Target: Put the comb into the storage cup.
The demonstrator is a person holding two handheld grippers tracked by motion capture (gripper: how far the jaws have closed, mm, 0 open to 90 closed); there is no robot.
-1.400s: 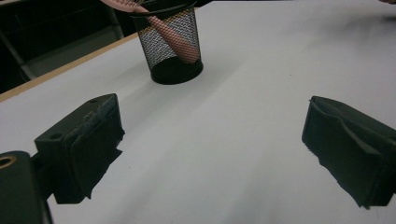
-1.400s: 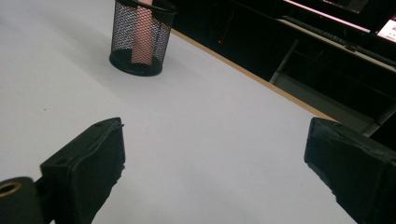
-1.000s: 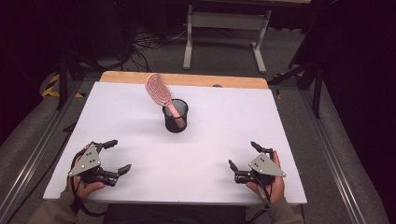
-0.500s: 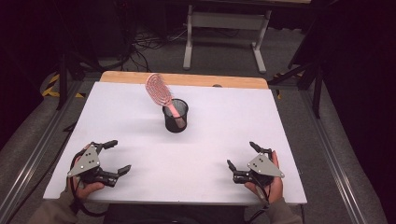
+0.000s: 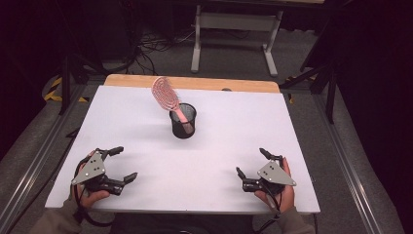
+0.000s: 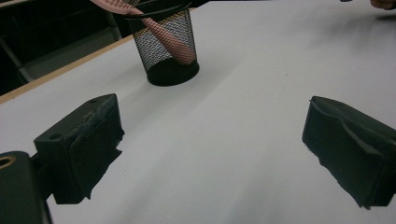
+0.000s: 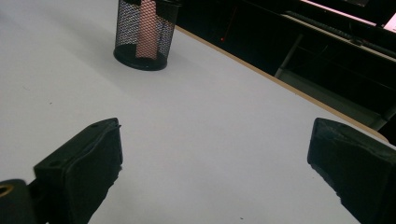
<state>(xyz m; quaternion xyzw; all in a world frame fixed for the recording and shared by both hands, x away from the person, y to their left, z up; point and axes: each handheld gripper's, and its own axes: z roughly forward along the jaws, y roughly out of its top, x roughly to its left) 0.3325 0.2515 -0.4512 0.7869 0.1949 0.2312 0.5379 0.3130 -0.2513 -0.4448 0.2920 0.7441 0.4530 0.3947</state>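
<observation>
At the near left corner of the white rectangular worktop point(image 5: 146, 122), a person's left hand point(image 5: 85, 195) is holding the left claw point(image 5: 124, 163) just above the surface, its grey three-cornered plate facing up. Its two black jaws are standing wide apart with nothing between them, and in the left gripper view the same spread is showing, with bare white surface lying between the jaws of the left claw point(image 6: 210, 149).

Farther along, toward the middle and nearer the far edge, a black wire-mesh cylindrical cup point(image 5: 183, 121) is standing upright on the worktop, well apart from both claws. A pink plastic hairbrush point(image 5: 165, 95) is sitting in it handle down, leaning so that its oval head is sticking out above the rim toward the far left. In the left gripper view the cup point(image 6: 166, 51) is rising beyond the jaws, with the hairbrush's pink handle point(image 6: 170, 39) slanting inside the mesh. In the right gripper view the cup point(image 7: 142, 35) is appearing at upper left.

Toward the near right corner, the person's right hand point(image 5: 277, 190) is holding the right claw point(image 5: 251, 163), its jaws likewise spread apart and gripping nothing; the right gripper view is showing the right claw point(image 7: 212, 172) open over bare worktop.

Along the far edge, a strip of light wood point(image 5: 195, 82) is bordering the white surface.
</observation>
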